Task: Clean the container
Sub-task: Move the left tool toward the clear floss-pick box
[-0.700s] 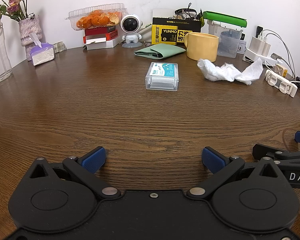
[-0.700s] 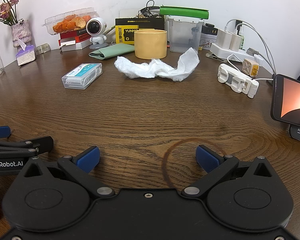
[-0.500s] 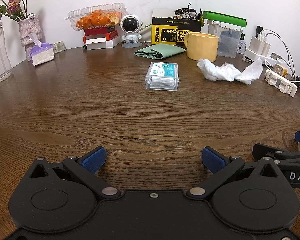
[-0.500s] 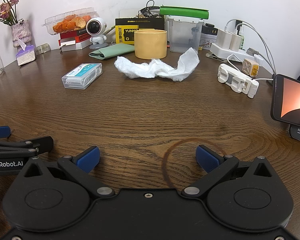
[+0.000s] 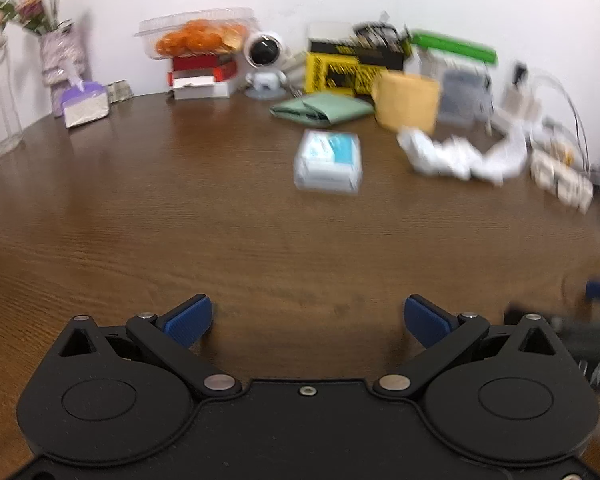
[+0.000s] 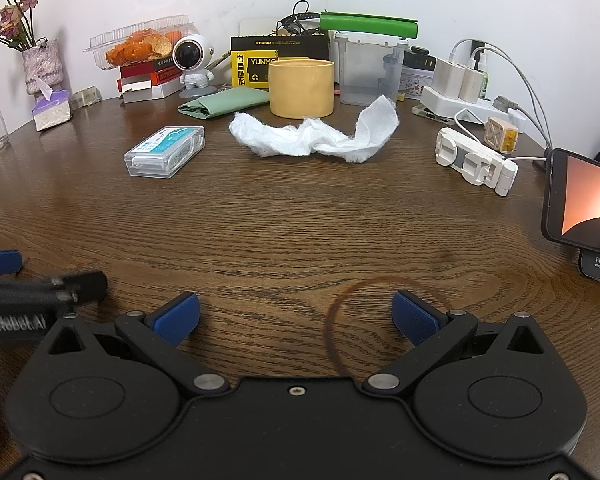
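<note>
Both tongs are sitting low over the wooden table (image 6: 300, 232), jaws spread wide, nothing between them. Left gripper (image 5: 306, 316) view is smeared with motion blur; right gripper (image 6: 296, 312) view is sharp.

Yellow container (image 6: 302, 87) is standing upright far ahead of the right gripper, near the back wall; from the left gripper it is showing ahead and to the right (image 5: 407, 101). White crumpled wipe (image 6: 316, 138) is lying just in front of the container, between it and the right gripper, well apart from the blue pads (image 6: 178, 318).

Clear plastic box (image 6: 165, 151) is lying ahead-left of the right gripper and straight ahead of the left one. A phone (image 6: 582, 200) is standing far right of the right gripper, screen lit.
</note>
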Available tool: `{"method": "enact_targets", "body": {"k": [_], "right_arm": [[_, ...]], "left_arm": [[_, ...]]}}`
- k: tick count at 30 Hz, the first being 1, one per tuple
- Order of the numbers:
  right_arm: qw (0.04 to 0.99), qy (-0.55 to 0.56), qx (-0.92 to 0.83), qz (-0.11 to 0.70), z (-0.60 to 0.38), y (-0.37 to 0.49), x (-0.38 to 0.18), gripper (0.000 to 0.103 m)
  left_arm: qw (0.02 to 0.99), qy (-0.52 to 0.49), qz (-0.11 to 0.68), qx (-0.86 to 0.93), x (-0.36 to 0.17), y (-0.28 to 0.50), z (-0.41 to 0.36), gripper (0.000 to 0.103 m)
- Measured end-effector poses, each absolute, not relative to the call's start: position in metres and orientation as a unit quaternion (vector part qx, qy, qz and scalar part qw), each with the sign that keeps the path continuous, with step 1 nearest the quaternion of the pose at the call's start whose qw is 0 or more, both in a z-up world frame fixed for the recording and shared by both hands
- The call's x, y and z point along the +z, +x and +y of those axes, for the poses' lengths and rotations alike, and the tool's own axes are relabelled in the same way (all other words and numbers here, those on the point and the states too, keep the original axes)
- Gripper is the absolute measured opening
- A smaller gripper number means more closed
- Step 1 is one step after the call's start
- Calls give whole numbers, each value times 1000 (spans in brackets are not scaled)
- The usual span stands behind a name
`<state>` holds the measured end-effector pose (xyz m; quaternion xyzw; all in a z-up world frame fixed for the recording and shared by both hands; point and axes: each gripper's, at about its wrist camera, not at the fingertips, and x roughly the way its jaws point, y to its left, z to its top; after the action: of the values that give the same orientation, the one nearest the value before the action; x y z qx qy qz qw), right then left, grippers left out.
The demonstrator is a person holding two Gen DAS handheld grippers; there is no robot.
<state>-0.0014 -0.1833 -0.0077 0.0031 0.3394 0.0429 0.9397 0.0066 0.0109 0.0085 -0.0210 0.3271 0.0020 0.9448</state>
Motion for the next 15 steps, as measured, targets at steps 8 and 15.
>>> {"method": "enact_targets", "body": {"k": [8, 15], "right_arm": [[940, 3, 43, 339, -183, 0, -7, 103], [940, 3, 43, 339, -183, -1, -8, 103]], "left_arm": [[955, -27, 293, -37, 39, 78, 12, 103], [950, 30, 307, -35, 26, 145, -17, 103]]}}
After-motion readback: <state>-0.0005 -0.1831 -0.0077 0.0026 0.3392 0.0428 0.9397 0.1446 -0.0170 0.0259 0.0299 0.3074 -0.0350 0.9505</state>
